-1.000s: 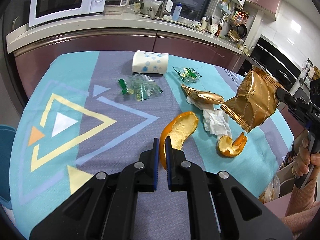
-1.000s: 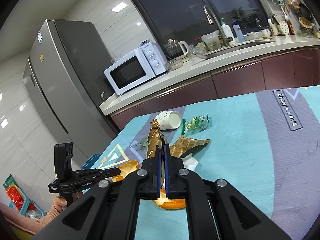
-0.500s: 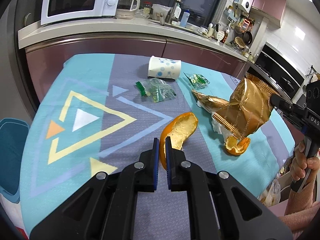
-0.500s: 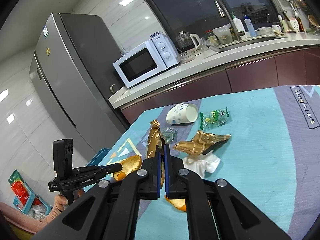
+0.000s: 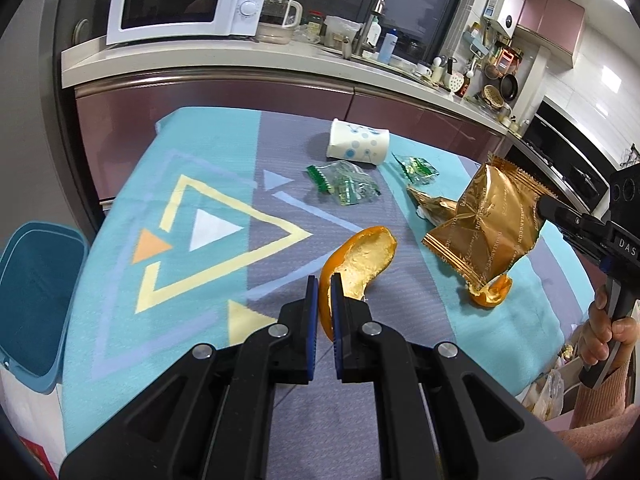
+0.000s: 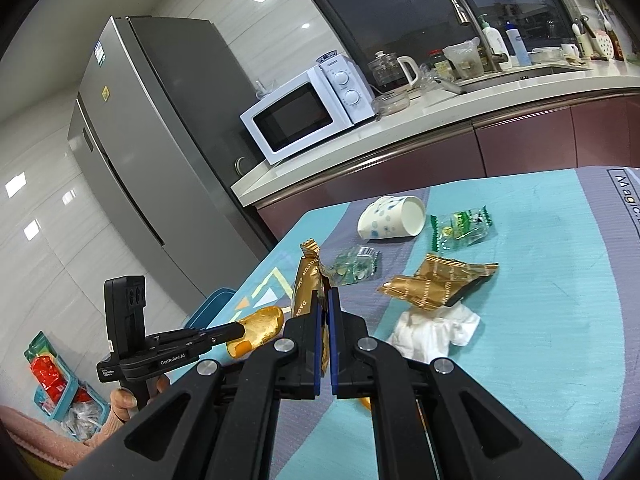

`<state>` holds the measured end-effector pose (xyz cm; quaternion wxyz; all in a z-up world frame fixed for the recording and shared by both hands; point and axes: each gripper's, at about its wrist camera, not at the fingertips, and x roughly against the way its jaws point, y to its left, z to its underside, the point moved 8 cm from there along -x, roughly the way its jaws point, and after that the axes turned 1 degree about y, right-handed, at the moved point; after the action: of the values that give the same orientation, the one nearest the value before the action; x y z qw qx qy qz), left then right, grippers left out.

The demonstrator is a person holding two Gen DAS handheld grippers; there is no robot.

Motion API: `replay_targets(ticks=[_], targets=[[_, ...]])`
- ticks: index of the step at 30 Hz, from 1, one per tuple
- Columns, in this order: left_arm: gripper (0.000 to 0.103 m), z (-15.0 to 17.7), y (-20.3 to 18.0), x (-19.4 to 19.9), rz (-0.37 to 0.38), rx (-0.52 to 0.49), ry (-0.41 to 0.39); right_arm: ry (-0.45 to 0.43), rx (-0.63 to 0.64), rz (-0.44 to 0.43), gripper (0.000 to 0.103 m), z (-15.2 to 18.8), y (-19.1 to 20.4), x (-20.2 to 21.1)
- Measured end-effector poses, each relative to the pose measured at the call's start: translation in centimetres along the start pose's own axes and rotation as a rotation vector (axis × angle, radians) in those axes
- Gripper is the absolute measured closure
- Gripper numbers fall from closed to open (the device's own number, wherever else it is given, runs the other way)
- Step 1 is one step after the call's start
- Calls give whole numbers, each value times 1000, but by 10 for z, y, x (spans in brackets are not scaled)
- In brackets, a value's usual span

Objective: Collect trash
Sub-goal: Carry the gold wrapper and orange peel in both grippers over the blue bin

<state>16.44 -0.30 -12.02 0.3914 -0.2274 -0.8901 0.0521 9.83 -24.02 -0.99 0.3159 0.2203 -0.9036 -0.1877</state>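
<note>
My left gripper (image 5: 325, 280) is shut on a curved piece of orange peel (image 5: 360, 258), held above the patterned tablecloth (image 5: 120, 280). My right gripper (image 6: 325, 294) is shut on a gold snack wrapper (image 6: 306, 280), which hangs in the air at the right of the left wrist view (image 5: 486, 224). On the cloth lie a second gold wrapper (image 6: 436, 286), a crumpled white tissue (image 6: 434, 332), a smaller orange peel (image 5: 490, 292), two clear green-printed wrappers (image 5: 346, 186) (image 5: 416, 168) and a tipped white paper cup with blue dots (image 5: 358, 144).
A blue bin (image 5: 34, 292) stands on the floor off the table's left edge. Behind the table runs a counter with a white microwave (image 5: 188, 0), a kettle and a sink. A grey fridge (image 6: 152, 160) stands at the far left.
Both grippers have drifted left over the table with their loads. The blue bin has come further into the left wrist view, and the gold wrapper now hangs over the small peel.
</note>
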Motion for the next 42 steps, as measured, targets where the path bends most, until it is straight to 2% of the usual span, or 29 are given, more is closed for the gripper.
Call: replay_targets(ticks=[18,42], targets=[[96,6,41,32,-61,58,-44,46,26,-78,100,-2,33,-35],[96,10,145,107,-241,194,-147,165,126,-264,101,-9,125,-117]])
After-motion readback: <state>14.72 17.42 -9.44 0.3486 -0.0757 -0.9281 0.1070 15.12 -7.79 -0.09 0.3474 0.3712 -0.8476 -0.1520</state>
